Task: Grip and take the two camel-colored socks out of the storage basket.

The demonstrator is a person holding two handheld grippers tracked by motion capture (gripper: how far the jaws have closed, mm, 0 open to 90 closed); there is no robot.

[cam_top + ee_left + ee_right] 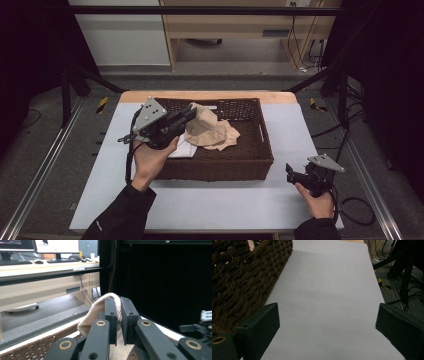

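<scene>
Beige cloth point(96, 308) pinched in left gripper point(119, 315) at frame centre, lifted over brown wicker basket point(257, 165), right gripper point(327, 322) spread wide, low right, on grey table point(329, 290).

the right gripper point(327, 327) has its two black jaws rising from the lower left and lower right corners of the frame, spread wide apart with nothing between them. between and beyond them lies a pale grey table surface point(327, 297). a dark brown woven basket point(242, 282) takes up the left edge and upper left. at the upper right, black stand legs point(402, 272) and cables point(387, 247) sit on the floor.
</scene>
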